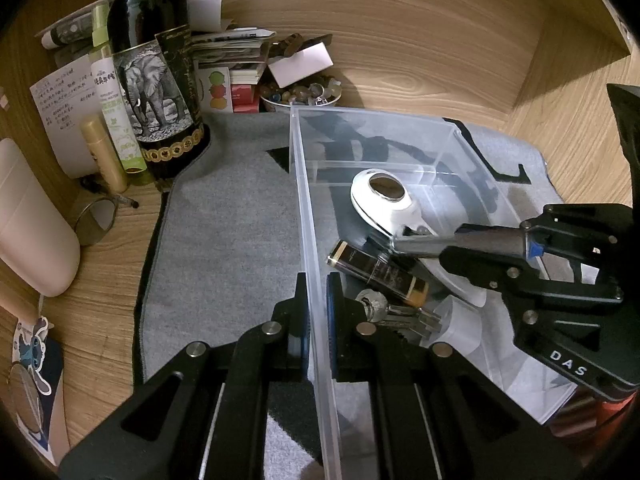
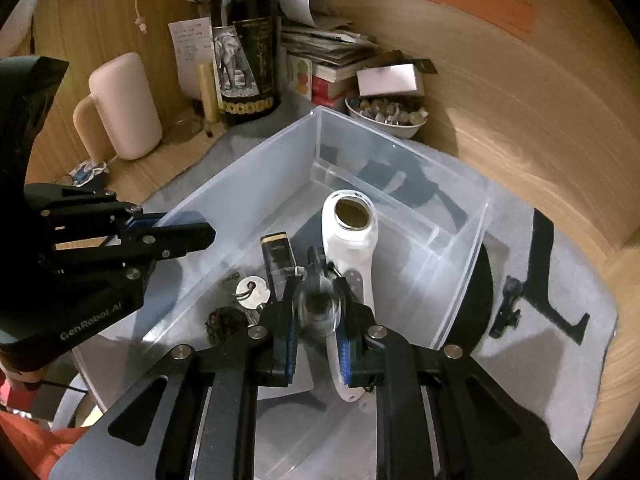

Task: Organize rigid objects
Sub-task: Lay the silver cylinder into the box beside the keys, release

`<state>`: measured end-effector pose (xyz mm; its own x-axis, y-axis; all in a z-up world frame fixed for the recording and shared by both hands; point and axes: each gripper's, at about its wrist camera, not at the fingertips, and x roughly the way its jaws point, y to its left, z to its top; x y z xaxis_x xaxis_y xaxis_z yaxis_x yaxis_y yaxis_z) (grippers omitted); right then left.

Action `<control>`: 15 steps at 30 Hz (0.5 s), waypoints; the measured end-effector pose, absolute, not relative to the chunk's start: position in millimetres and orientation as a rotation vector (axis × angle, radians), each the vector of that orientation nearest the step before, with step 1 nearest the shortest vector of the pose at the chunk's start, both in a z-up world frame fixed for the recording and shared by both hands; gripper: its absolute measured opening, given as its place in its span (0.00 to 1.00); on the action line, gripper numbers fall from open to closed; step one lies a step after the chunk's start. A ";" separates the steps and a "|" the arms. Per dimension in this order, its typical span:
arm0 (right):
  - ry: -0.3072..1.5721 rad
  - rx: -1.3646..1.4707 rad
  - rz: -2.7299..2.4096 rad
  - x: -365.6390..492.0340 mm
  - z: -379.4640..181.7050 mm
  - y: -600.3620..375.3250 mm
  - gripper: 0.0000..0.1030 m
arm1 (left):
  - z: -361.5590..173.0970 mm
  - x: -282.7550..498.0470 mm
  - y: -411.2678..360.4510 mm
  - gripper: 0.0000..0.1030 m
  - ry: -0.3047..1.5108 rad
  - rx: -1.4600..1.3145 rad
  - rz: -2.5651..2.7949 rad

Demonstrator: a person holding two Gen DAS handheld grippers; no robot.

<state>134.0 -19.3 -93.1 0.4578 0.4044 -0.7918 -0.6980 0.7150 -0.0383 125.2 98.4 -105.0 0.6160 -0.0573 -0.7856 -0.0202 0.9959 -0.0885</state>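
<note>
Two grippers are engaged: the left gripper [image 1: 316, 292] is clamped on the clear plastic bin [image 1: 304, 184] wall, apparently steadying it, while a metallic cylindrical object [image 1: 472, 240] is gripped by the right gripper [image 2: 318, 312] above the bin's keys [image 2: 252, 294].

Dim, warm indoor light, apparently from upper right; wood wall [image 1: 400, 52] lit brightest there. Hard dark shadows across clear plastic bin [image 1: 304, 184] floor and grey mat [image 1: 224, 216]. Specular glare on white round-headed device [image 1: 384, 204] and on wine bottle [image 1: 148, 12] glass. Heavy fisheye bending, black vignette at all corners. Motion blur in right wrist view on the object between the near fingers [image 2: 320, 304]; right-hand wall smeared too. Left wrist view sharp, mild noise in darker areas.
</note>
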 end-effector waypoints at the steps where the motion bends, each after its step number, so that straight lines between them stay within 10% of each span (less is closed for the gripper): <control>1: 0.852 -0.381 0.700 134.0 -91.8 -20.5 0.14 | -105.0 124.8 98.1 0.06 0.907 -0.091 -0.021; 15: 0.710 -0.271 0.583 136.8 -47.8 -64.4 0.44 | -105.6 123.9 96.5 0.06 0.907 -0.087 -0.022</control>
<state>136.8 -64.4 -47.8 0.6094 0.4086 -0.6795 -0.5866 0.8089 -0.0396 123.9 96.5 -105.6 0.6165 -0.0562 -0.7854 -0.0174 0.9962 -0.0850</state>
